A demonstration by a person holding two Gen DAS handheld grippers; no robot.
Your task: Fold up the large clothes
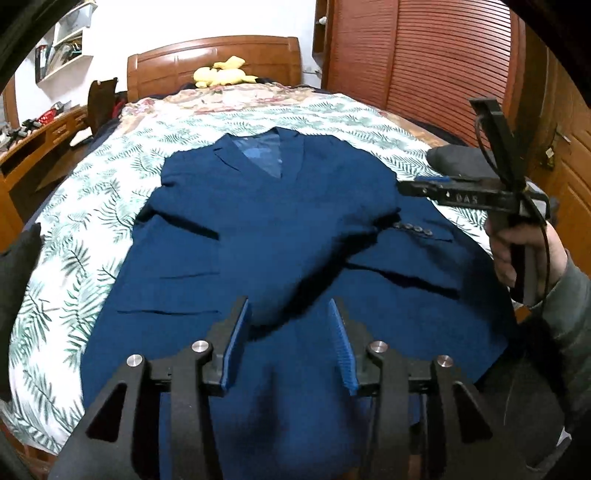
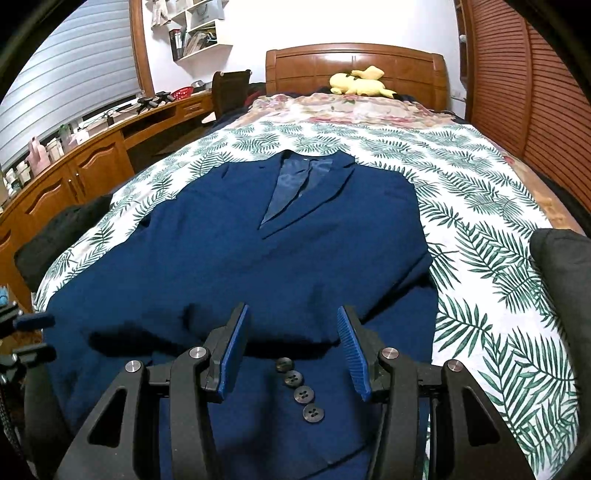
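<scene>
This is a bedroom in a home. A bed (image 2: 480, 206) with a leaf-print cover fills the room, backed by a carved wooden headboard (image 2: 354, 66) with a yellow plush toy (image 2: 356, 84) lying before it. Louvred wooden wardrobe doors (image 2: 524, 92) stand along one side. A long wooden bench (image 2: 92, 162) with cupboards carries bottles and clutter, and white wall shelves (image 2: 199, 33) hold books.
</scene>
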